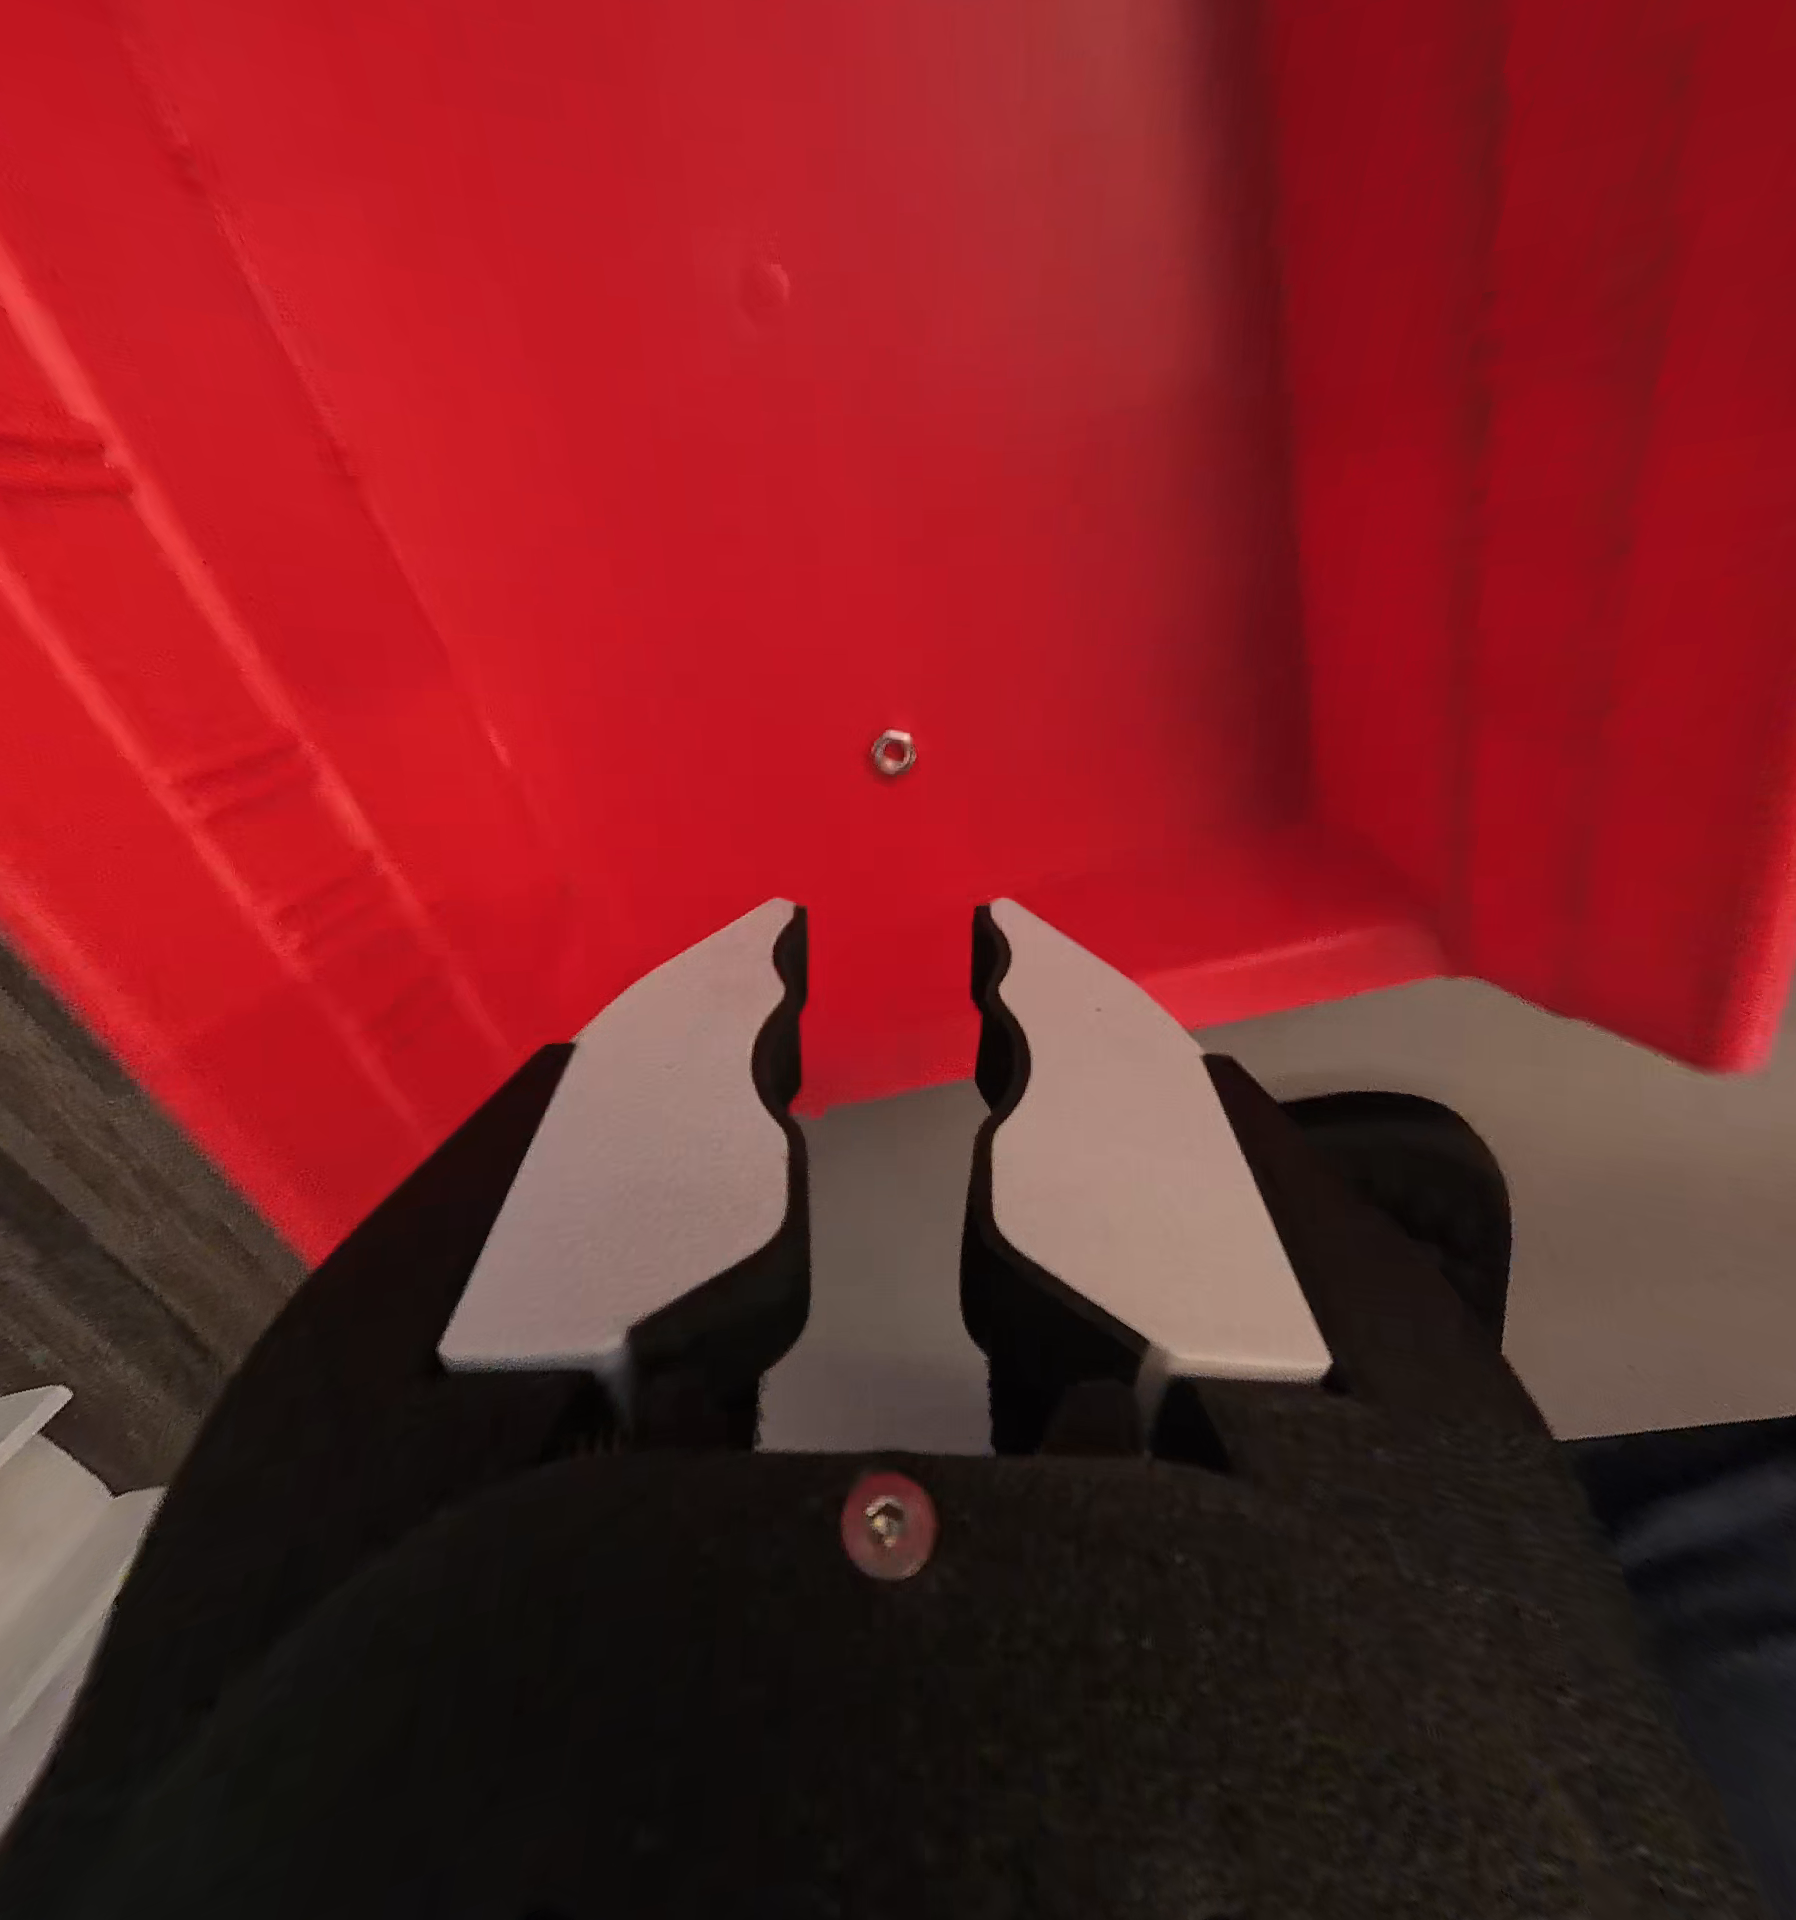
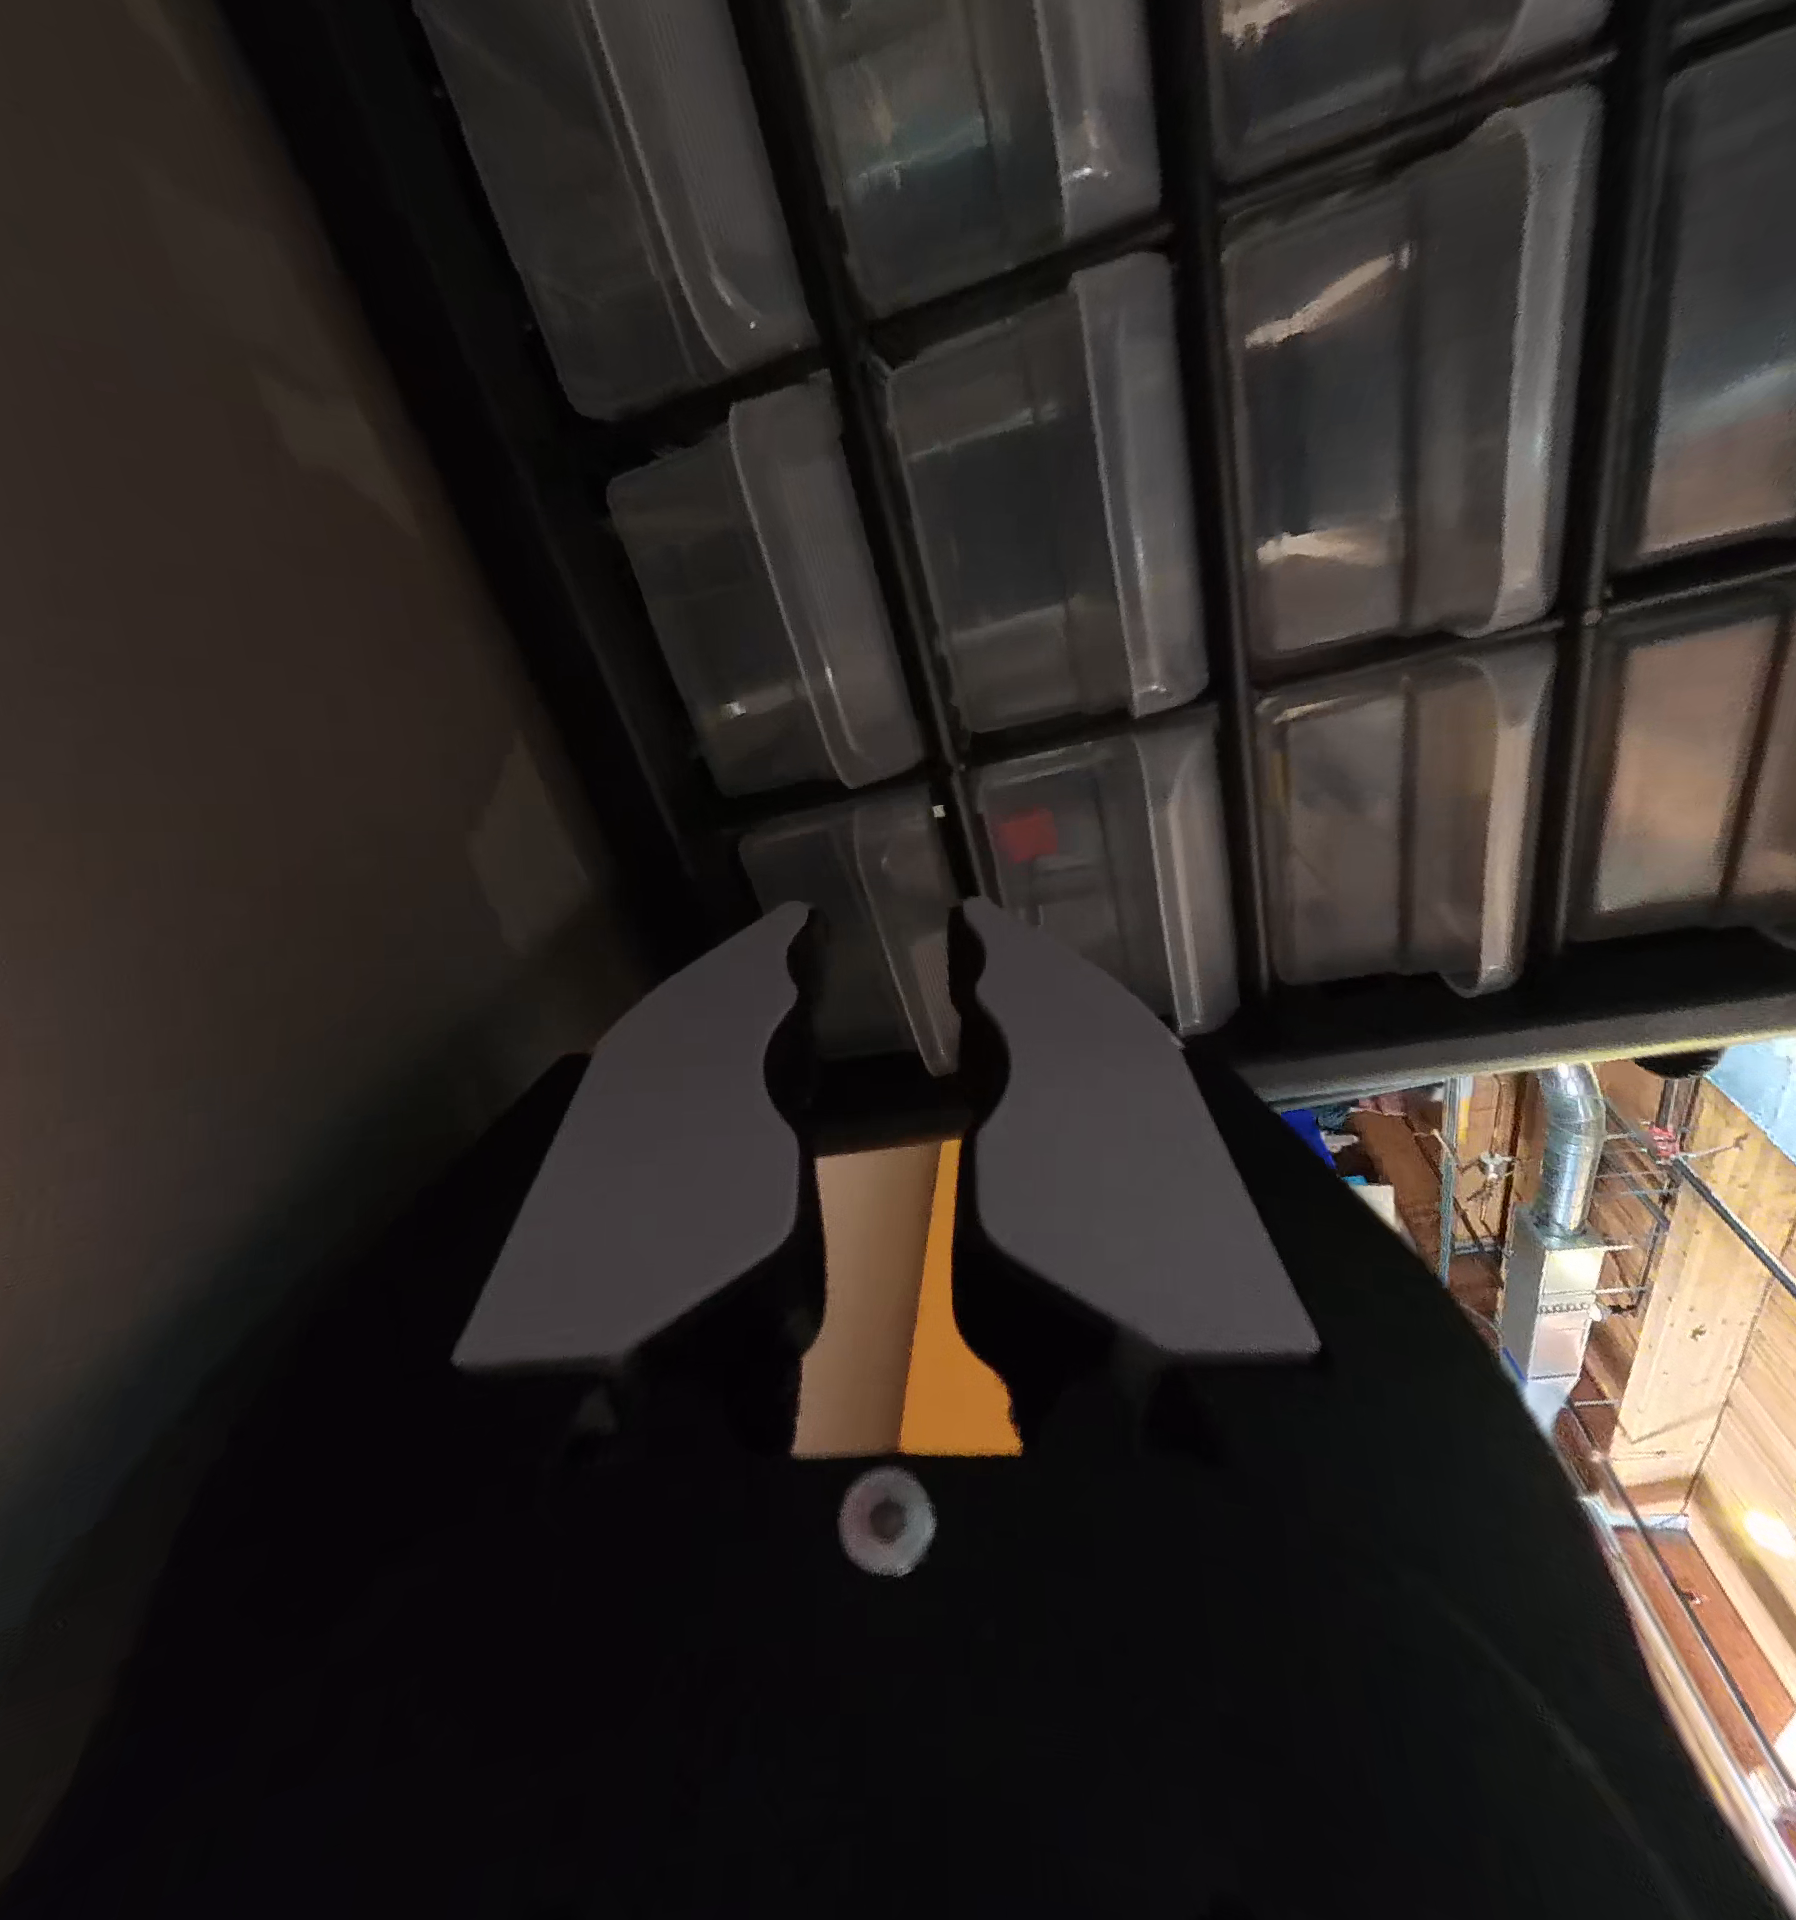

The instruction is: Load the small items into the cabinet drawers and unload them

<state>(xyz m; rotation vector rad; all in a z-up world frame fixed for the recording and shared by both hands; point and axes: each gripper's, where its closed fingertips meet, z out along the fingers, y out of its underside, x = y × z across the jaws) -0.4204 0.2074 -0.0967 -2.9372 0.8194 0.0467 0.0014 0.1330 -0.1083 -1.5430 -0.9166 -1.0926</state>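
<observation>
In the left wrist view a small silver hex nut [image 1: 891, 753] lies alone on the floor of a red plastic bin [image 1: 977, 468]. My left gripper [image 1: 889, 920] is open and empty, its tips just short of the nut and over the bin's near edge. In the right wrist view a black cabinet [image 2: 1226, 644] holds rows of clear plastic drawers and looks tilted. My right gripper [image 2: 886, 914] is open, with the handle lip of one clear drawer [image 2: 925, 997] between its fingers, close to the right finger. The drawer beside it holds a small red item [image 2: 1024, 836].
The red bin stands on a pale grey tabletop [image 1: 1600, 1195], with its tall side walls [image 1: 1600, 520] to the right and left of the nut. Dark wood-grain flooring [image 1: 63, 1195] shows at the left. A dim wall [image 2: 198, 727] lies left of the cabinet. Spacing between my two grippers at the tips: around 45 centimetres. Measured from the fingertips, the small silver hex nut [image 1: 891, 753] is 6 centimetres or so from the left gripper and 45 centimetres from the right.
</observation>
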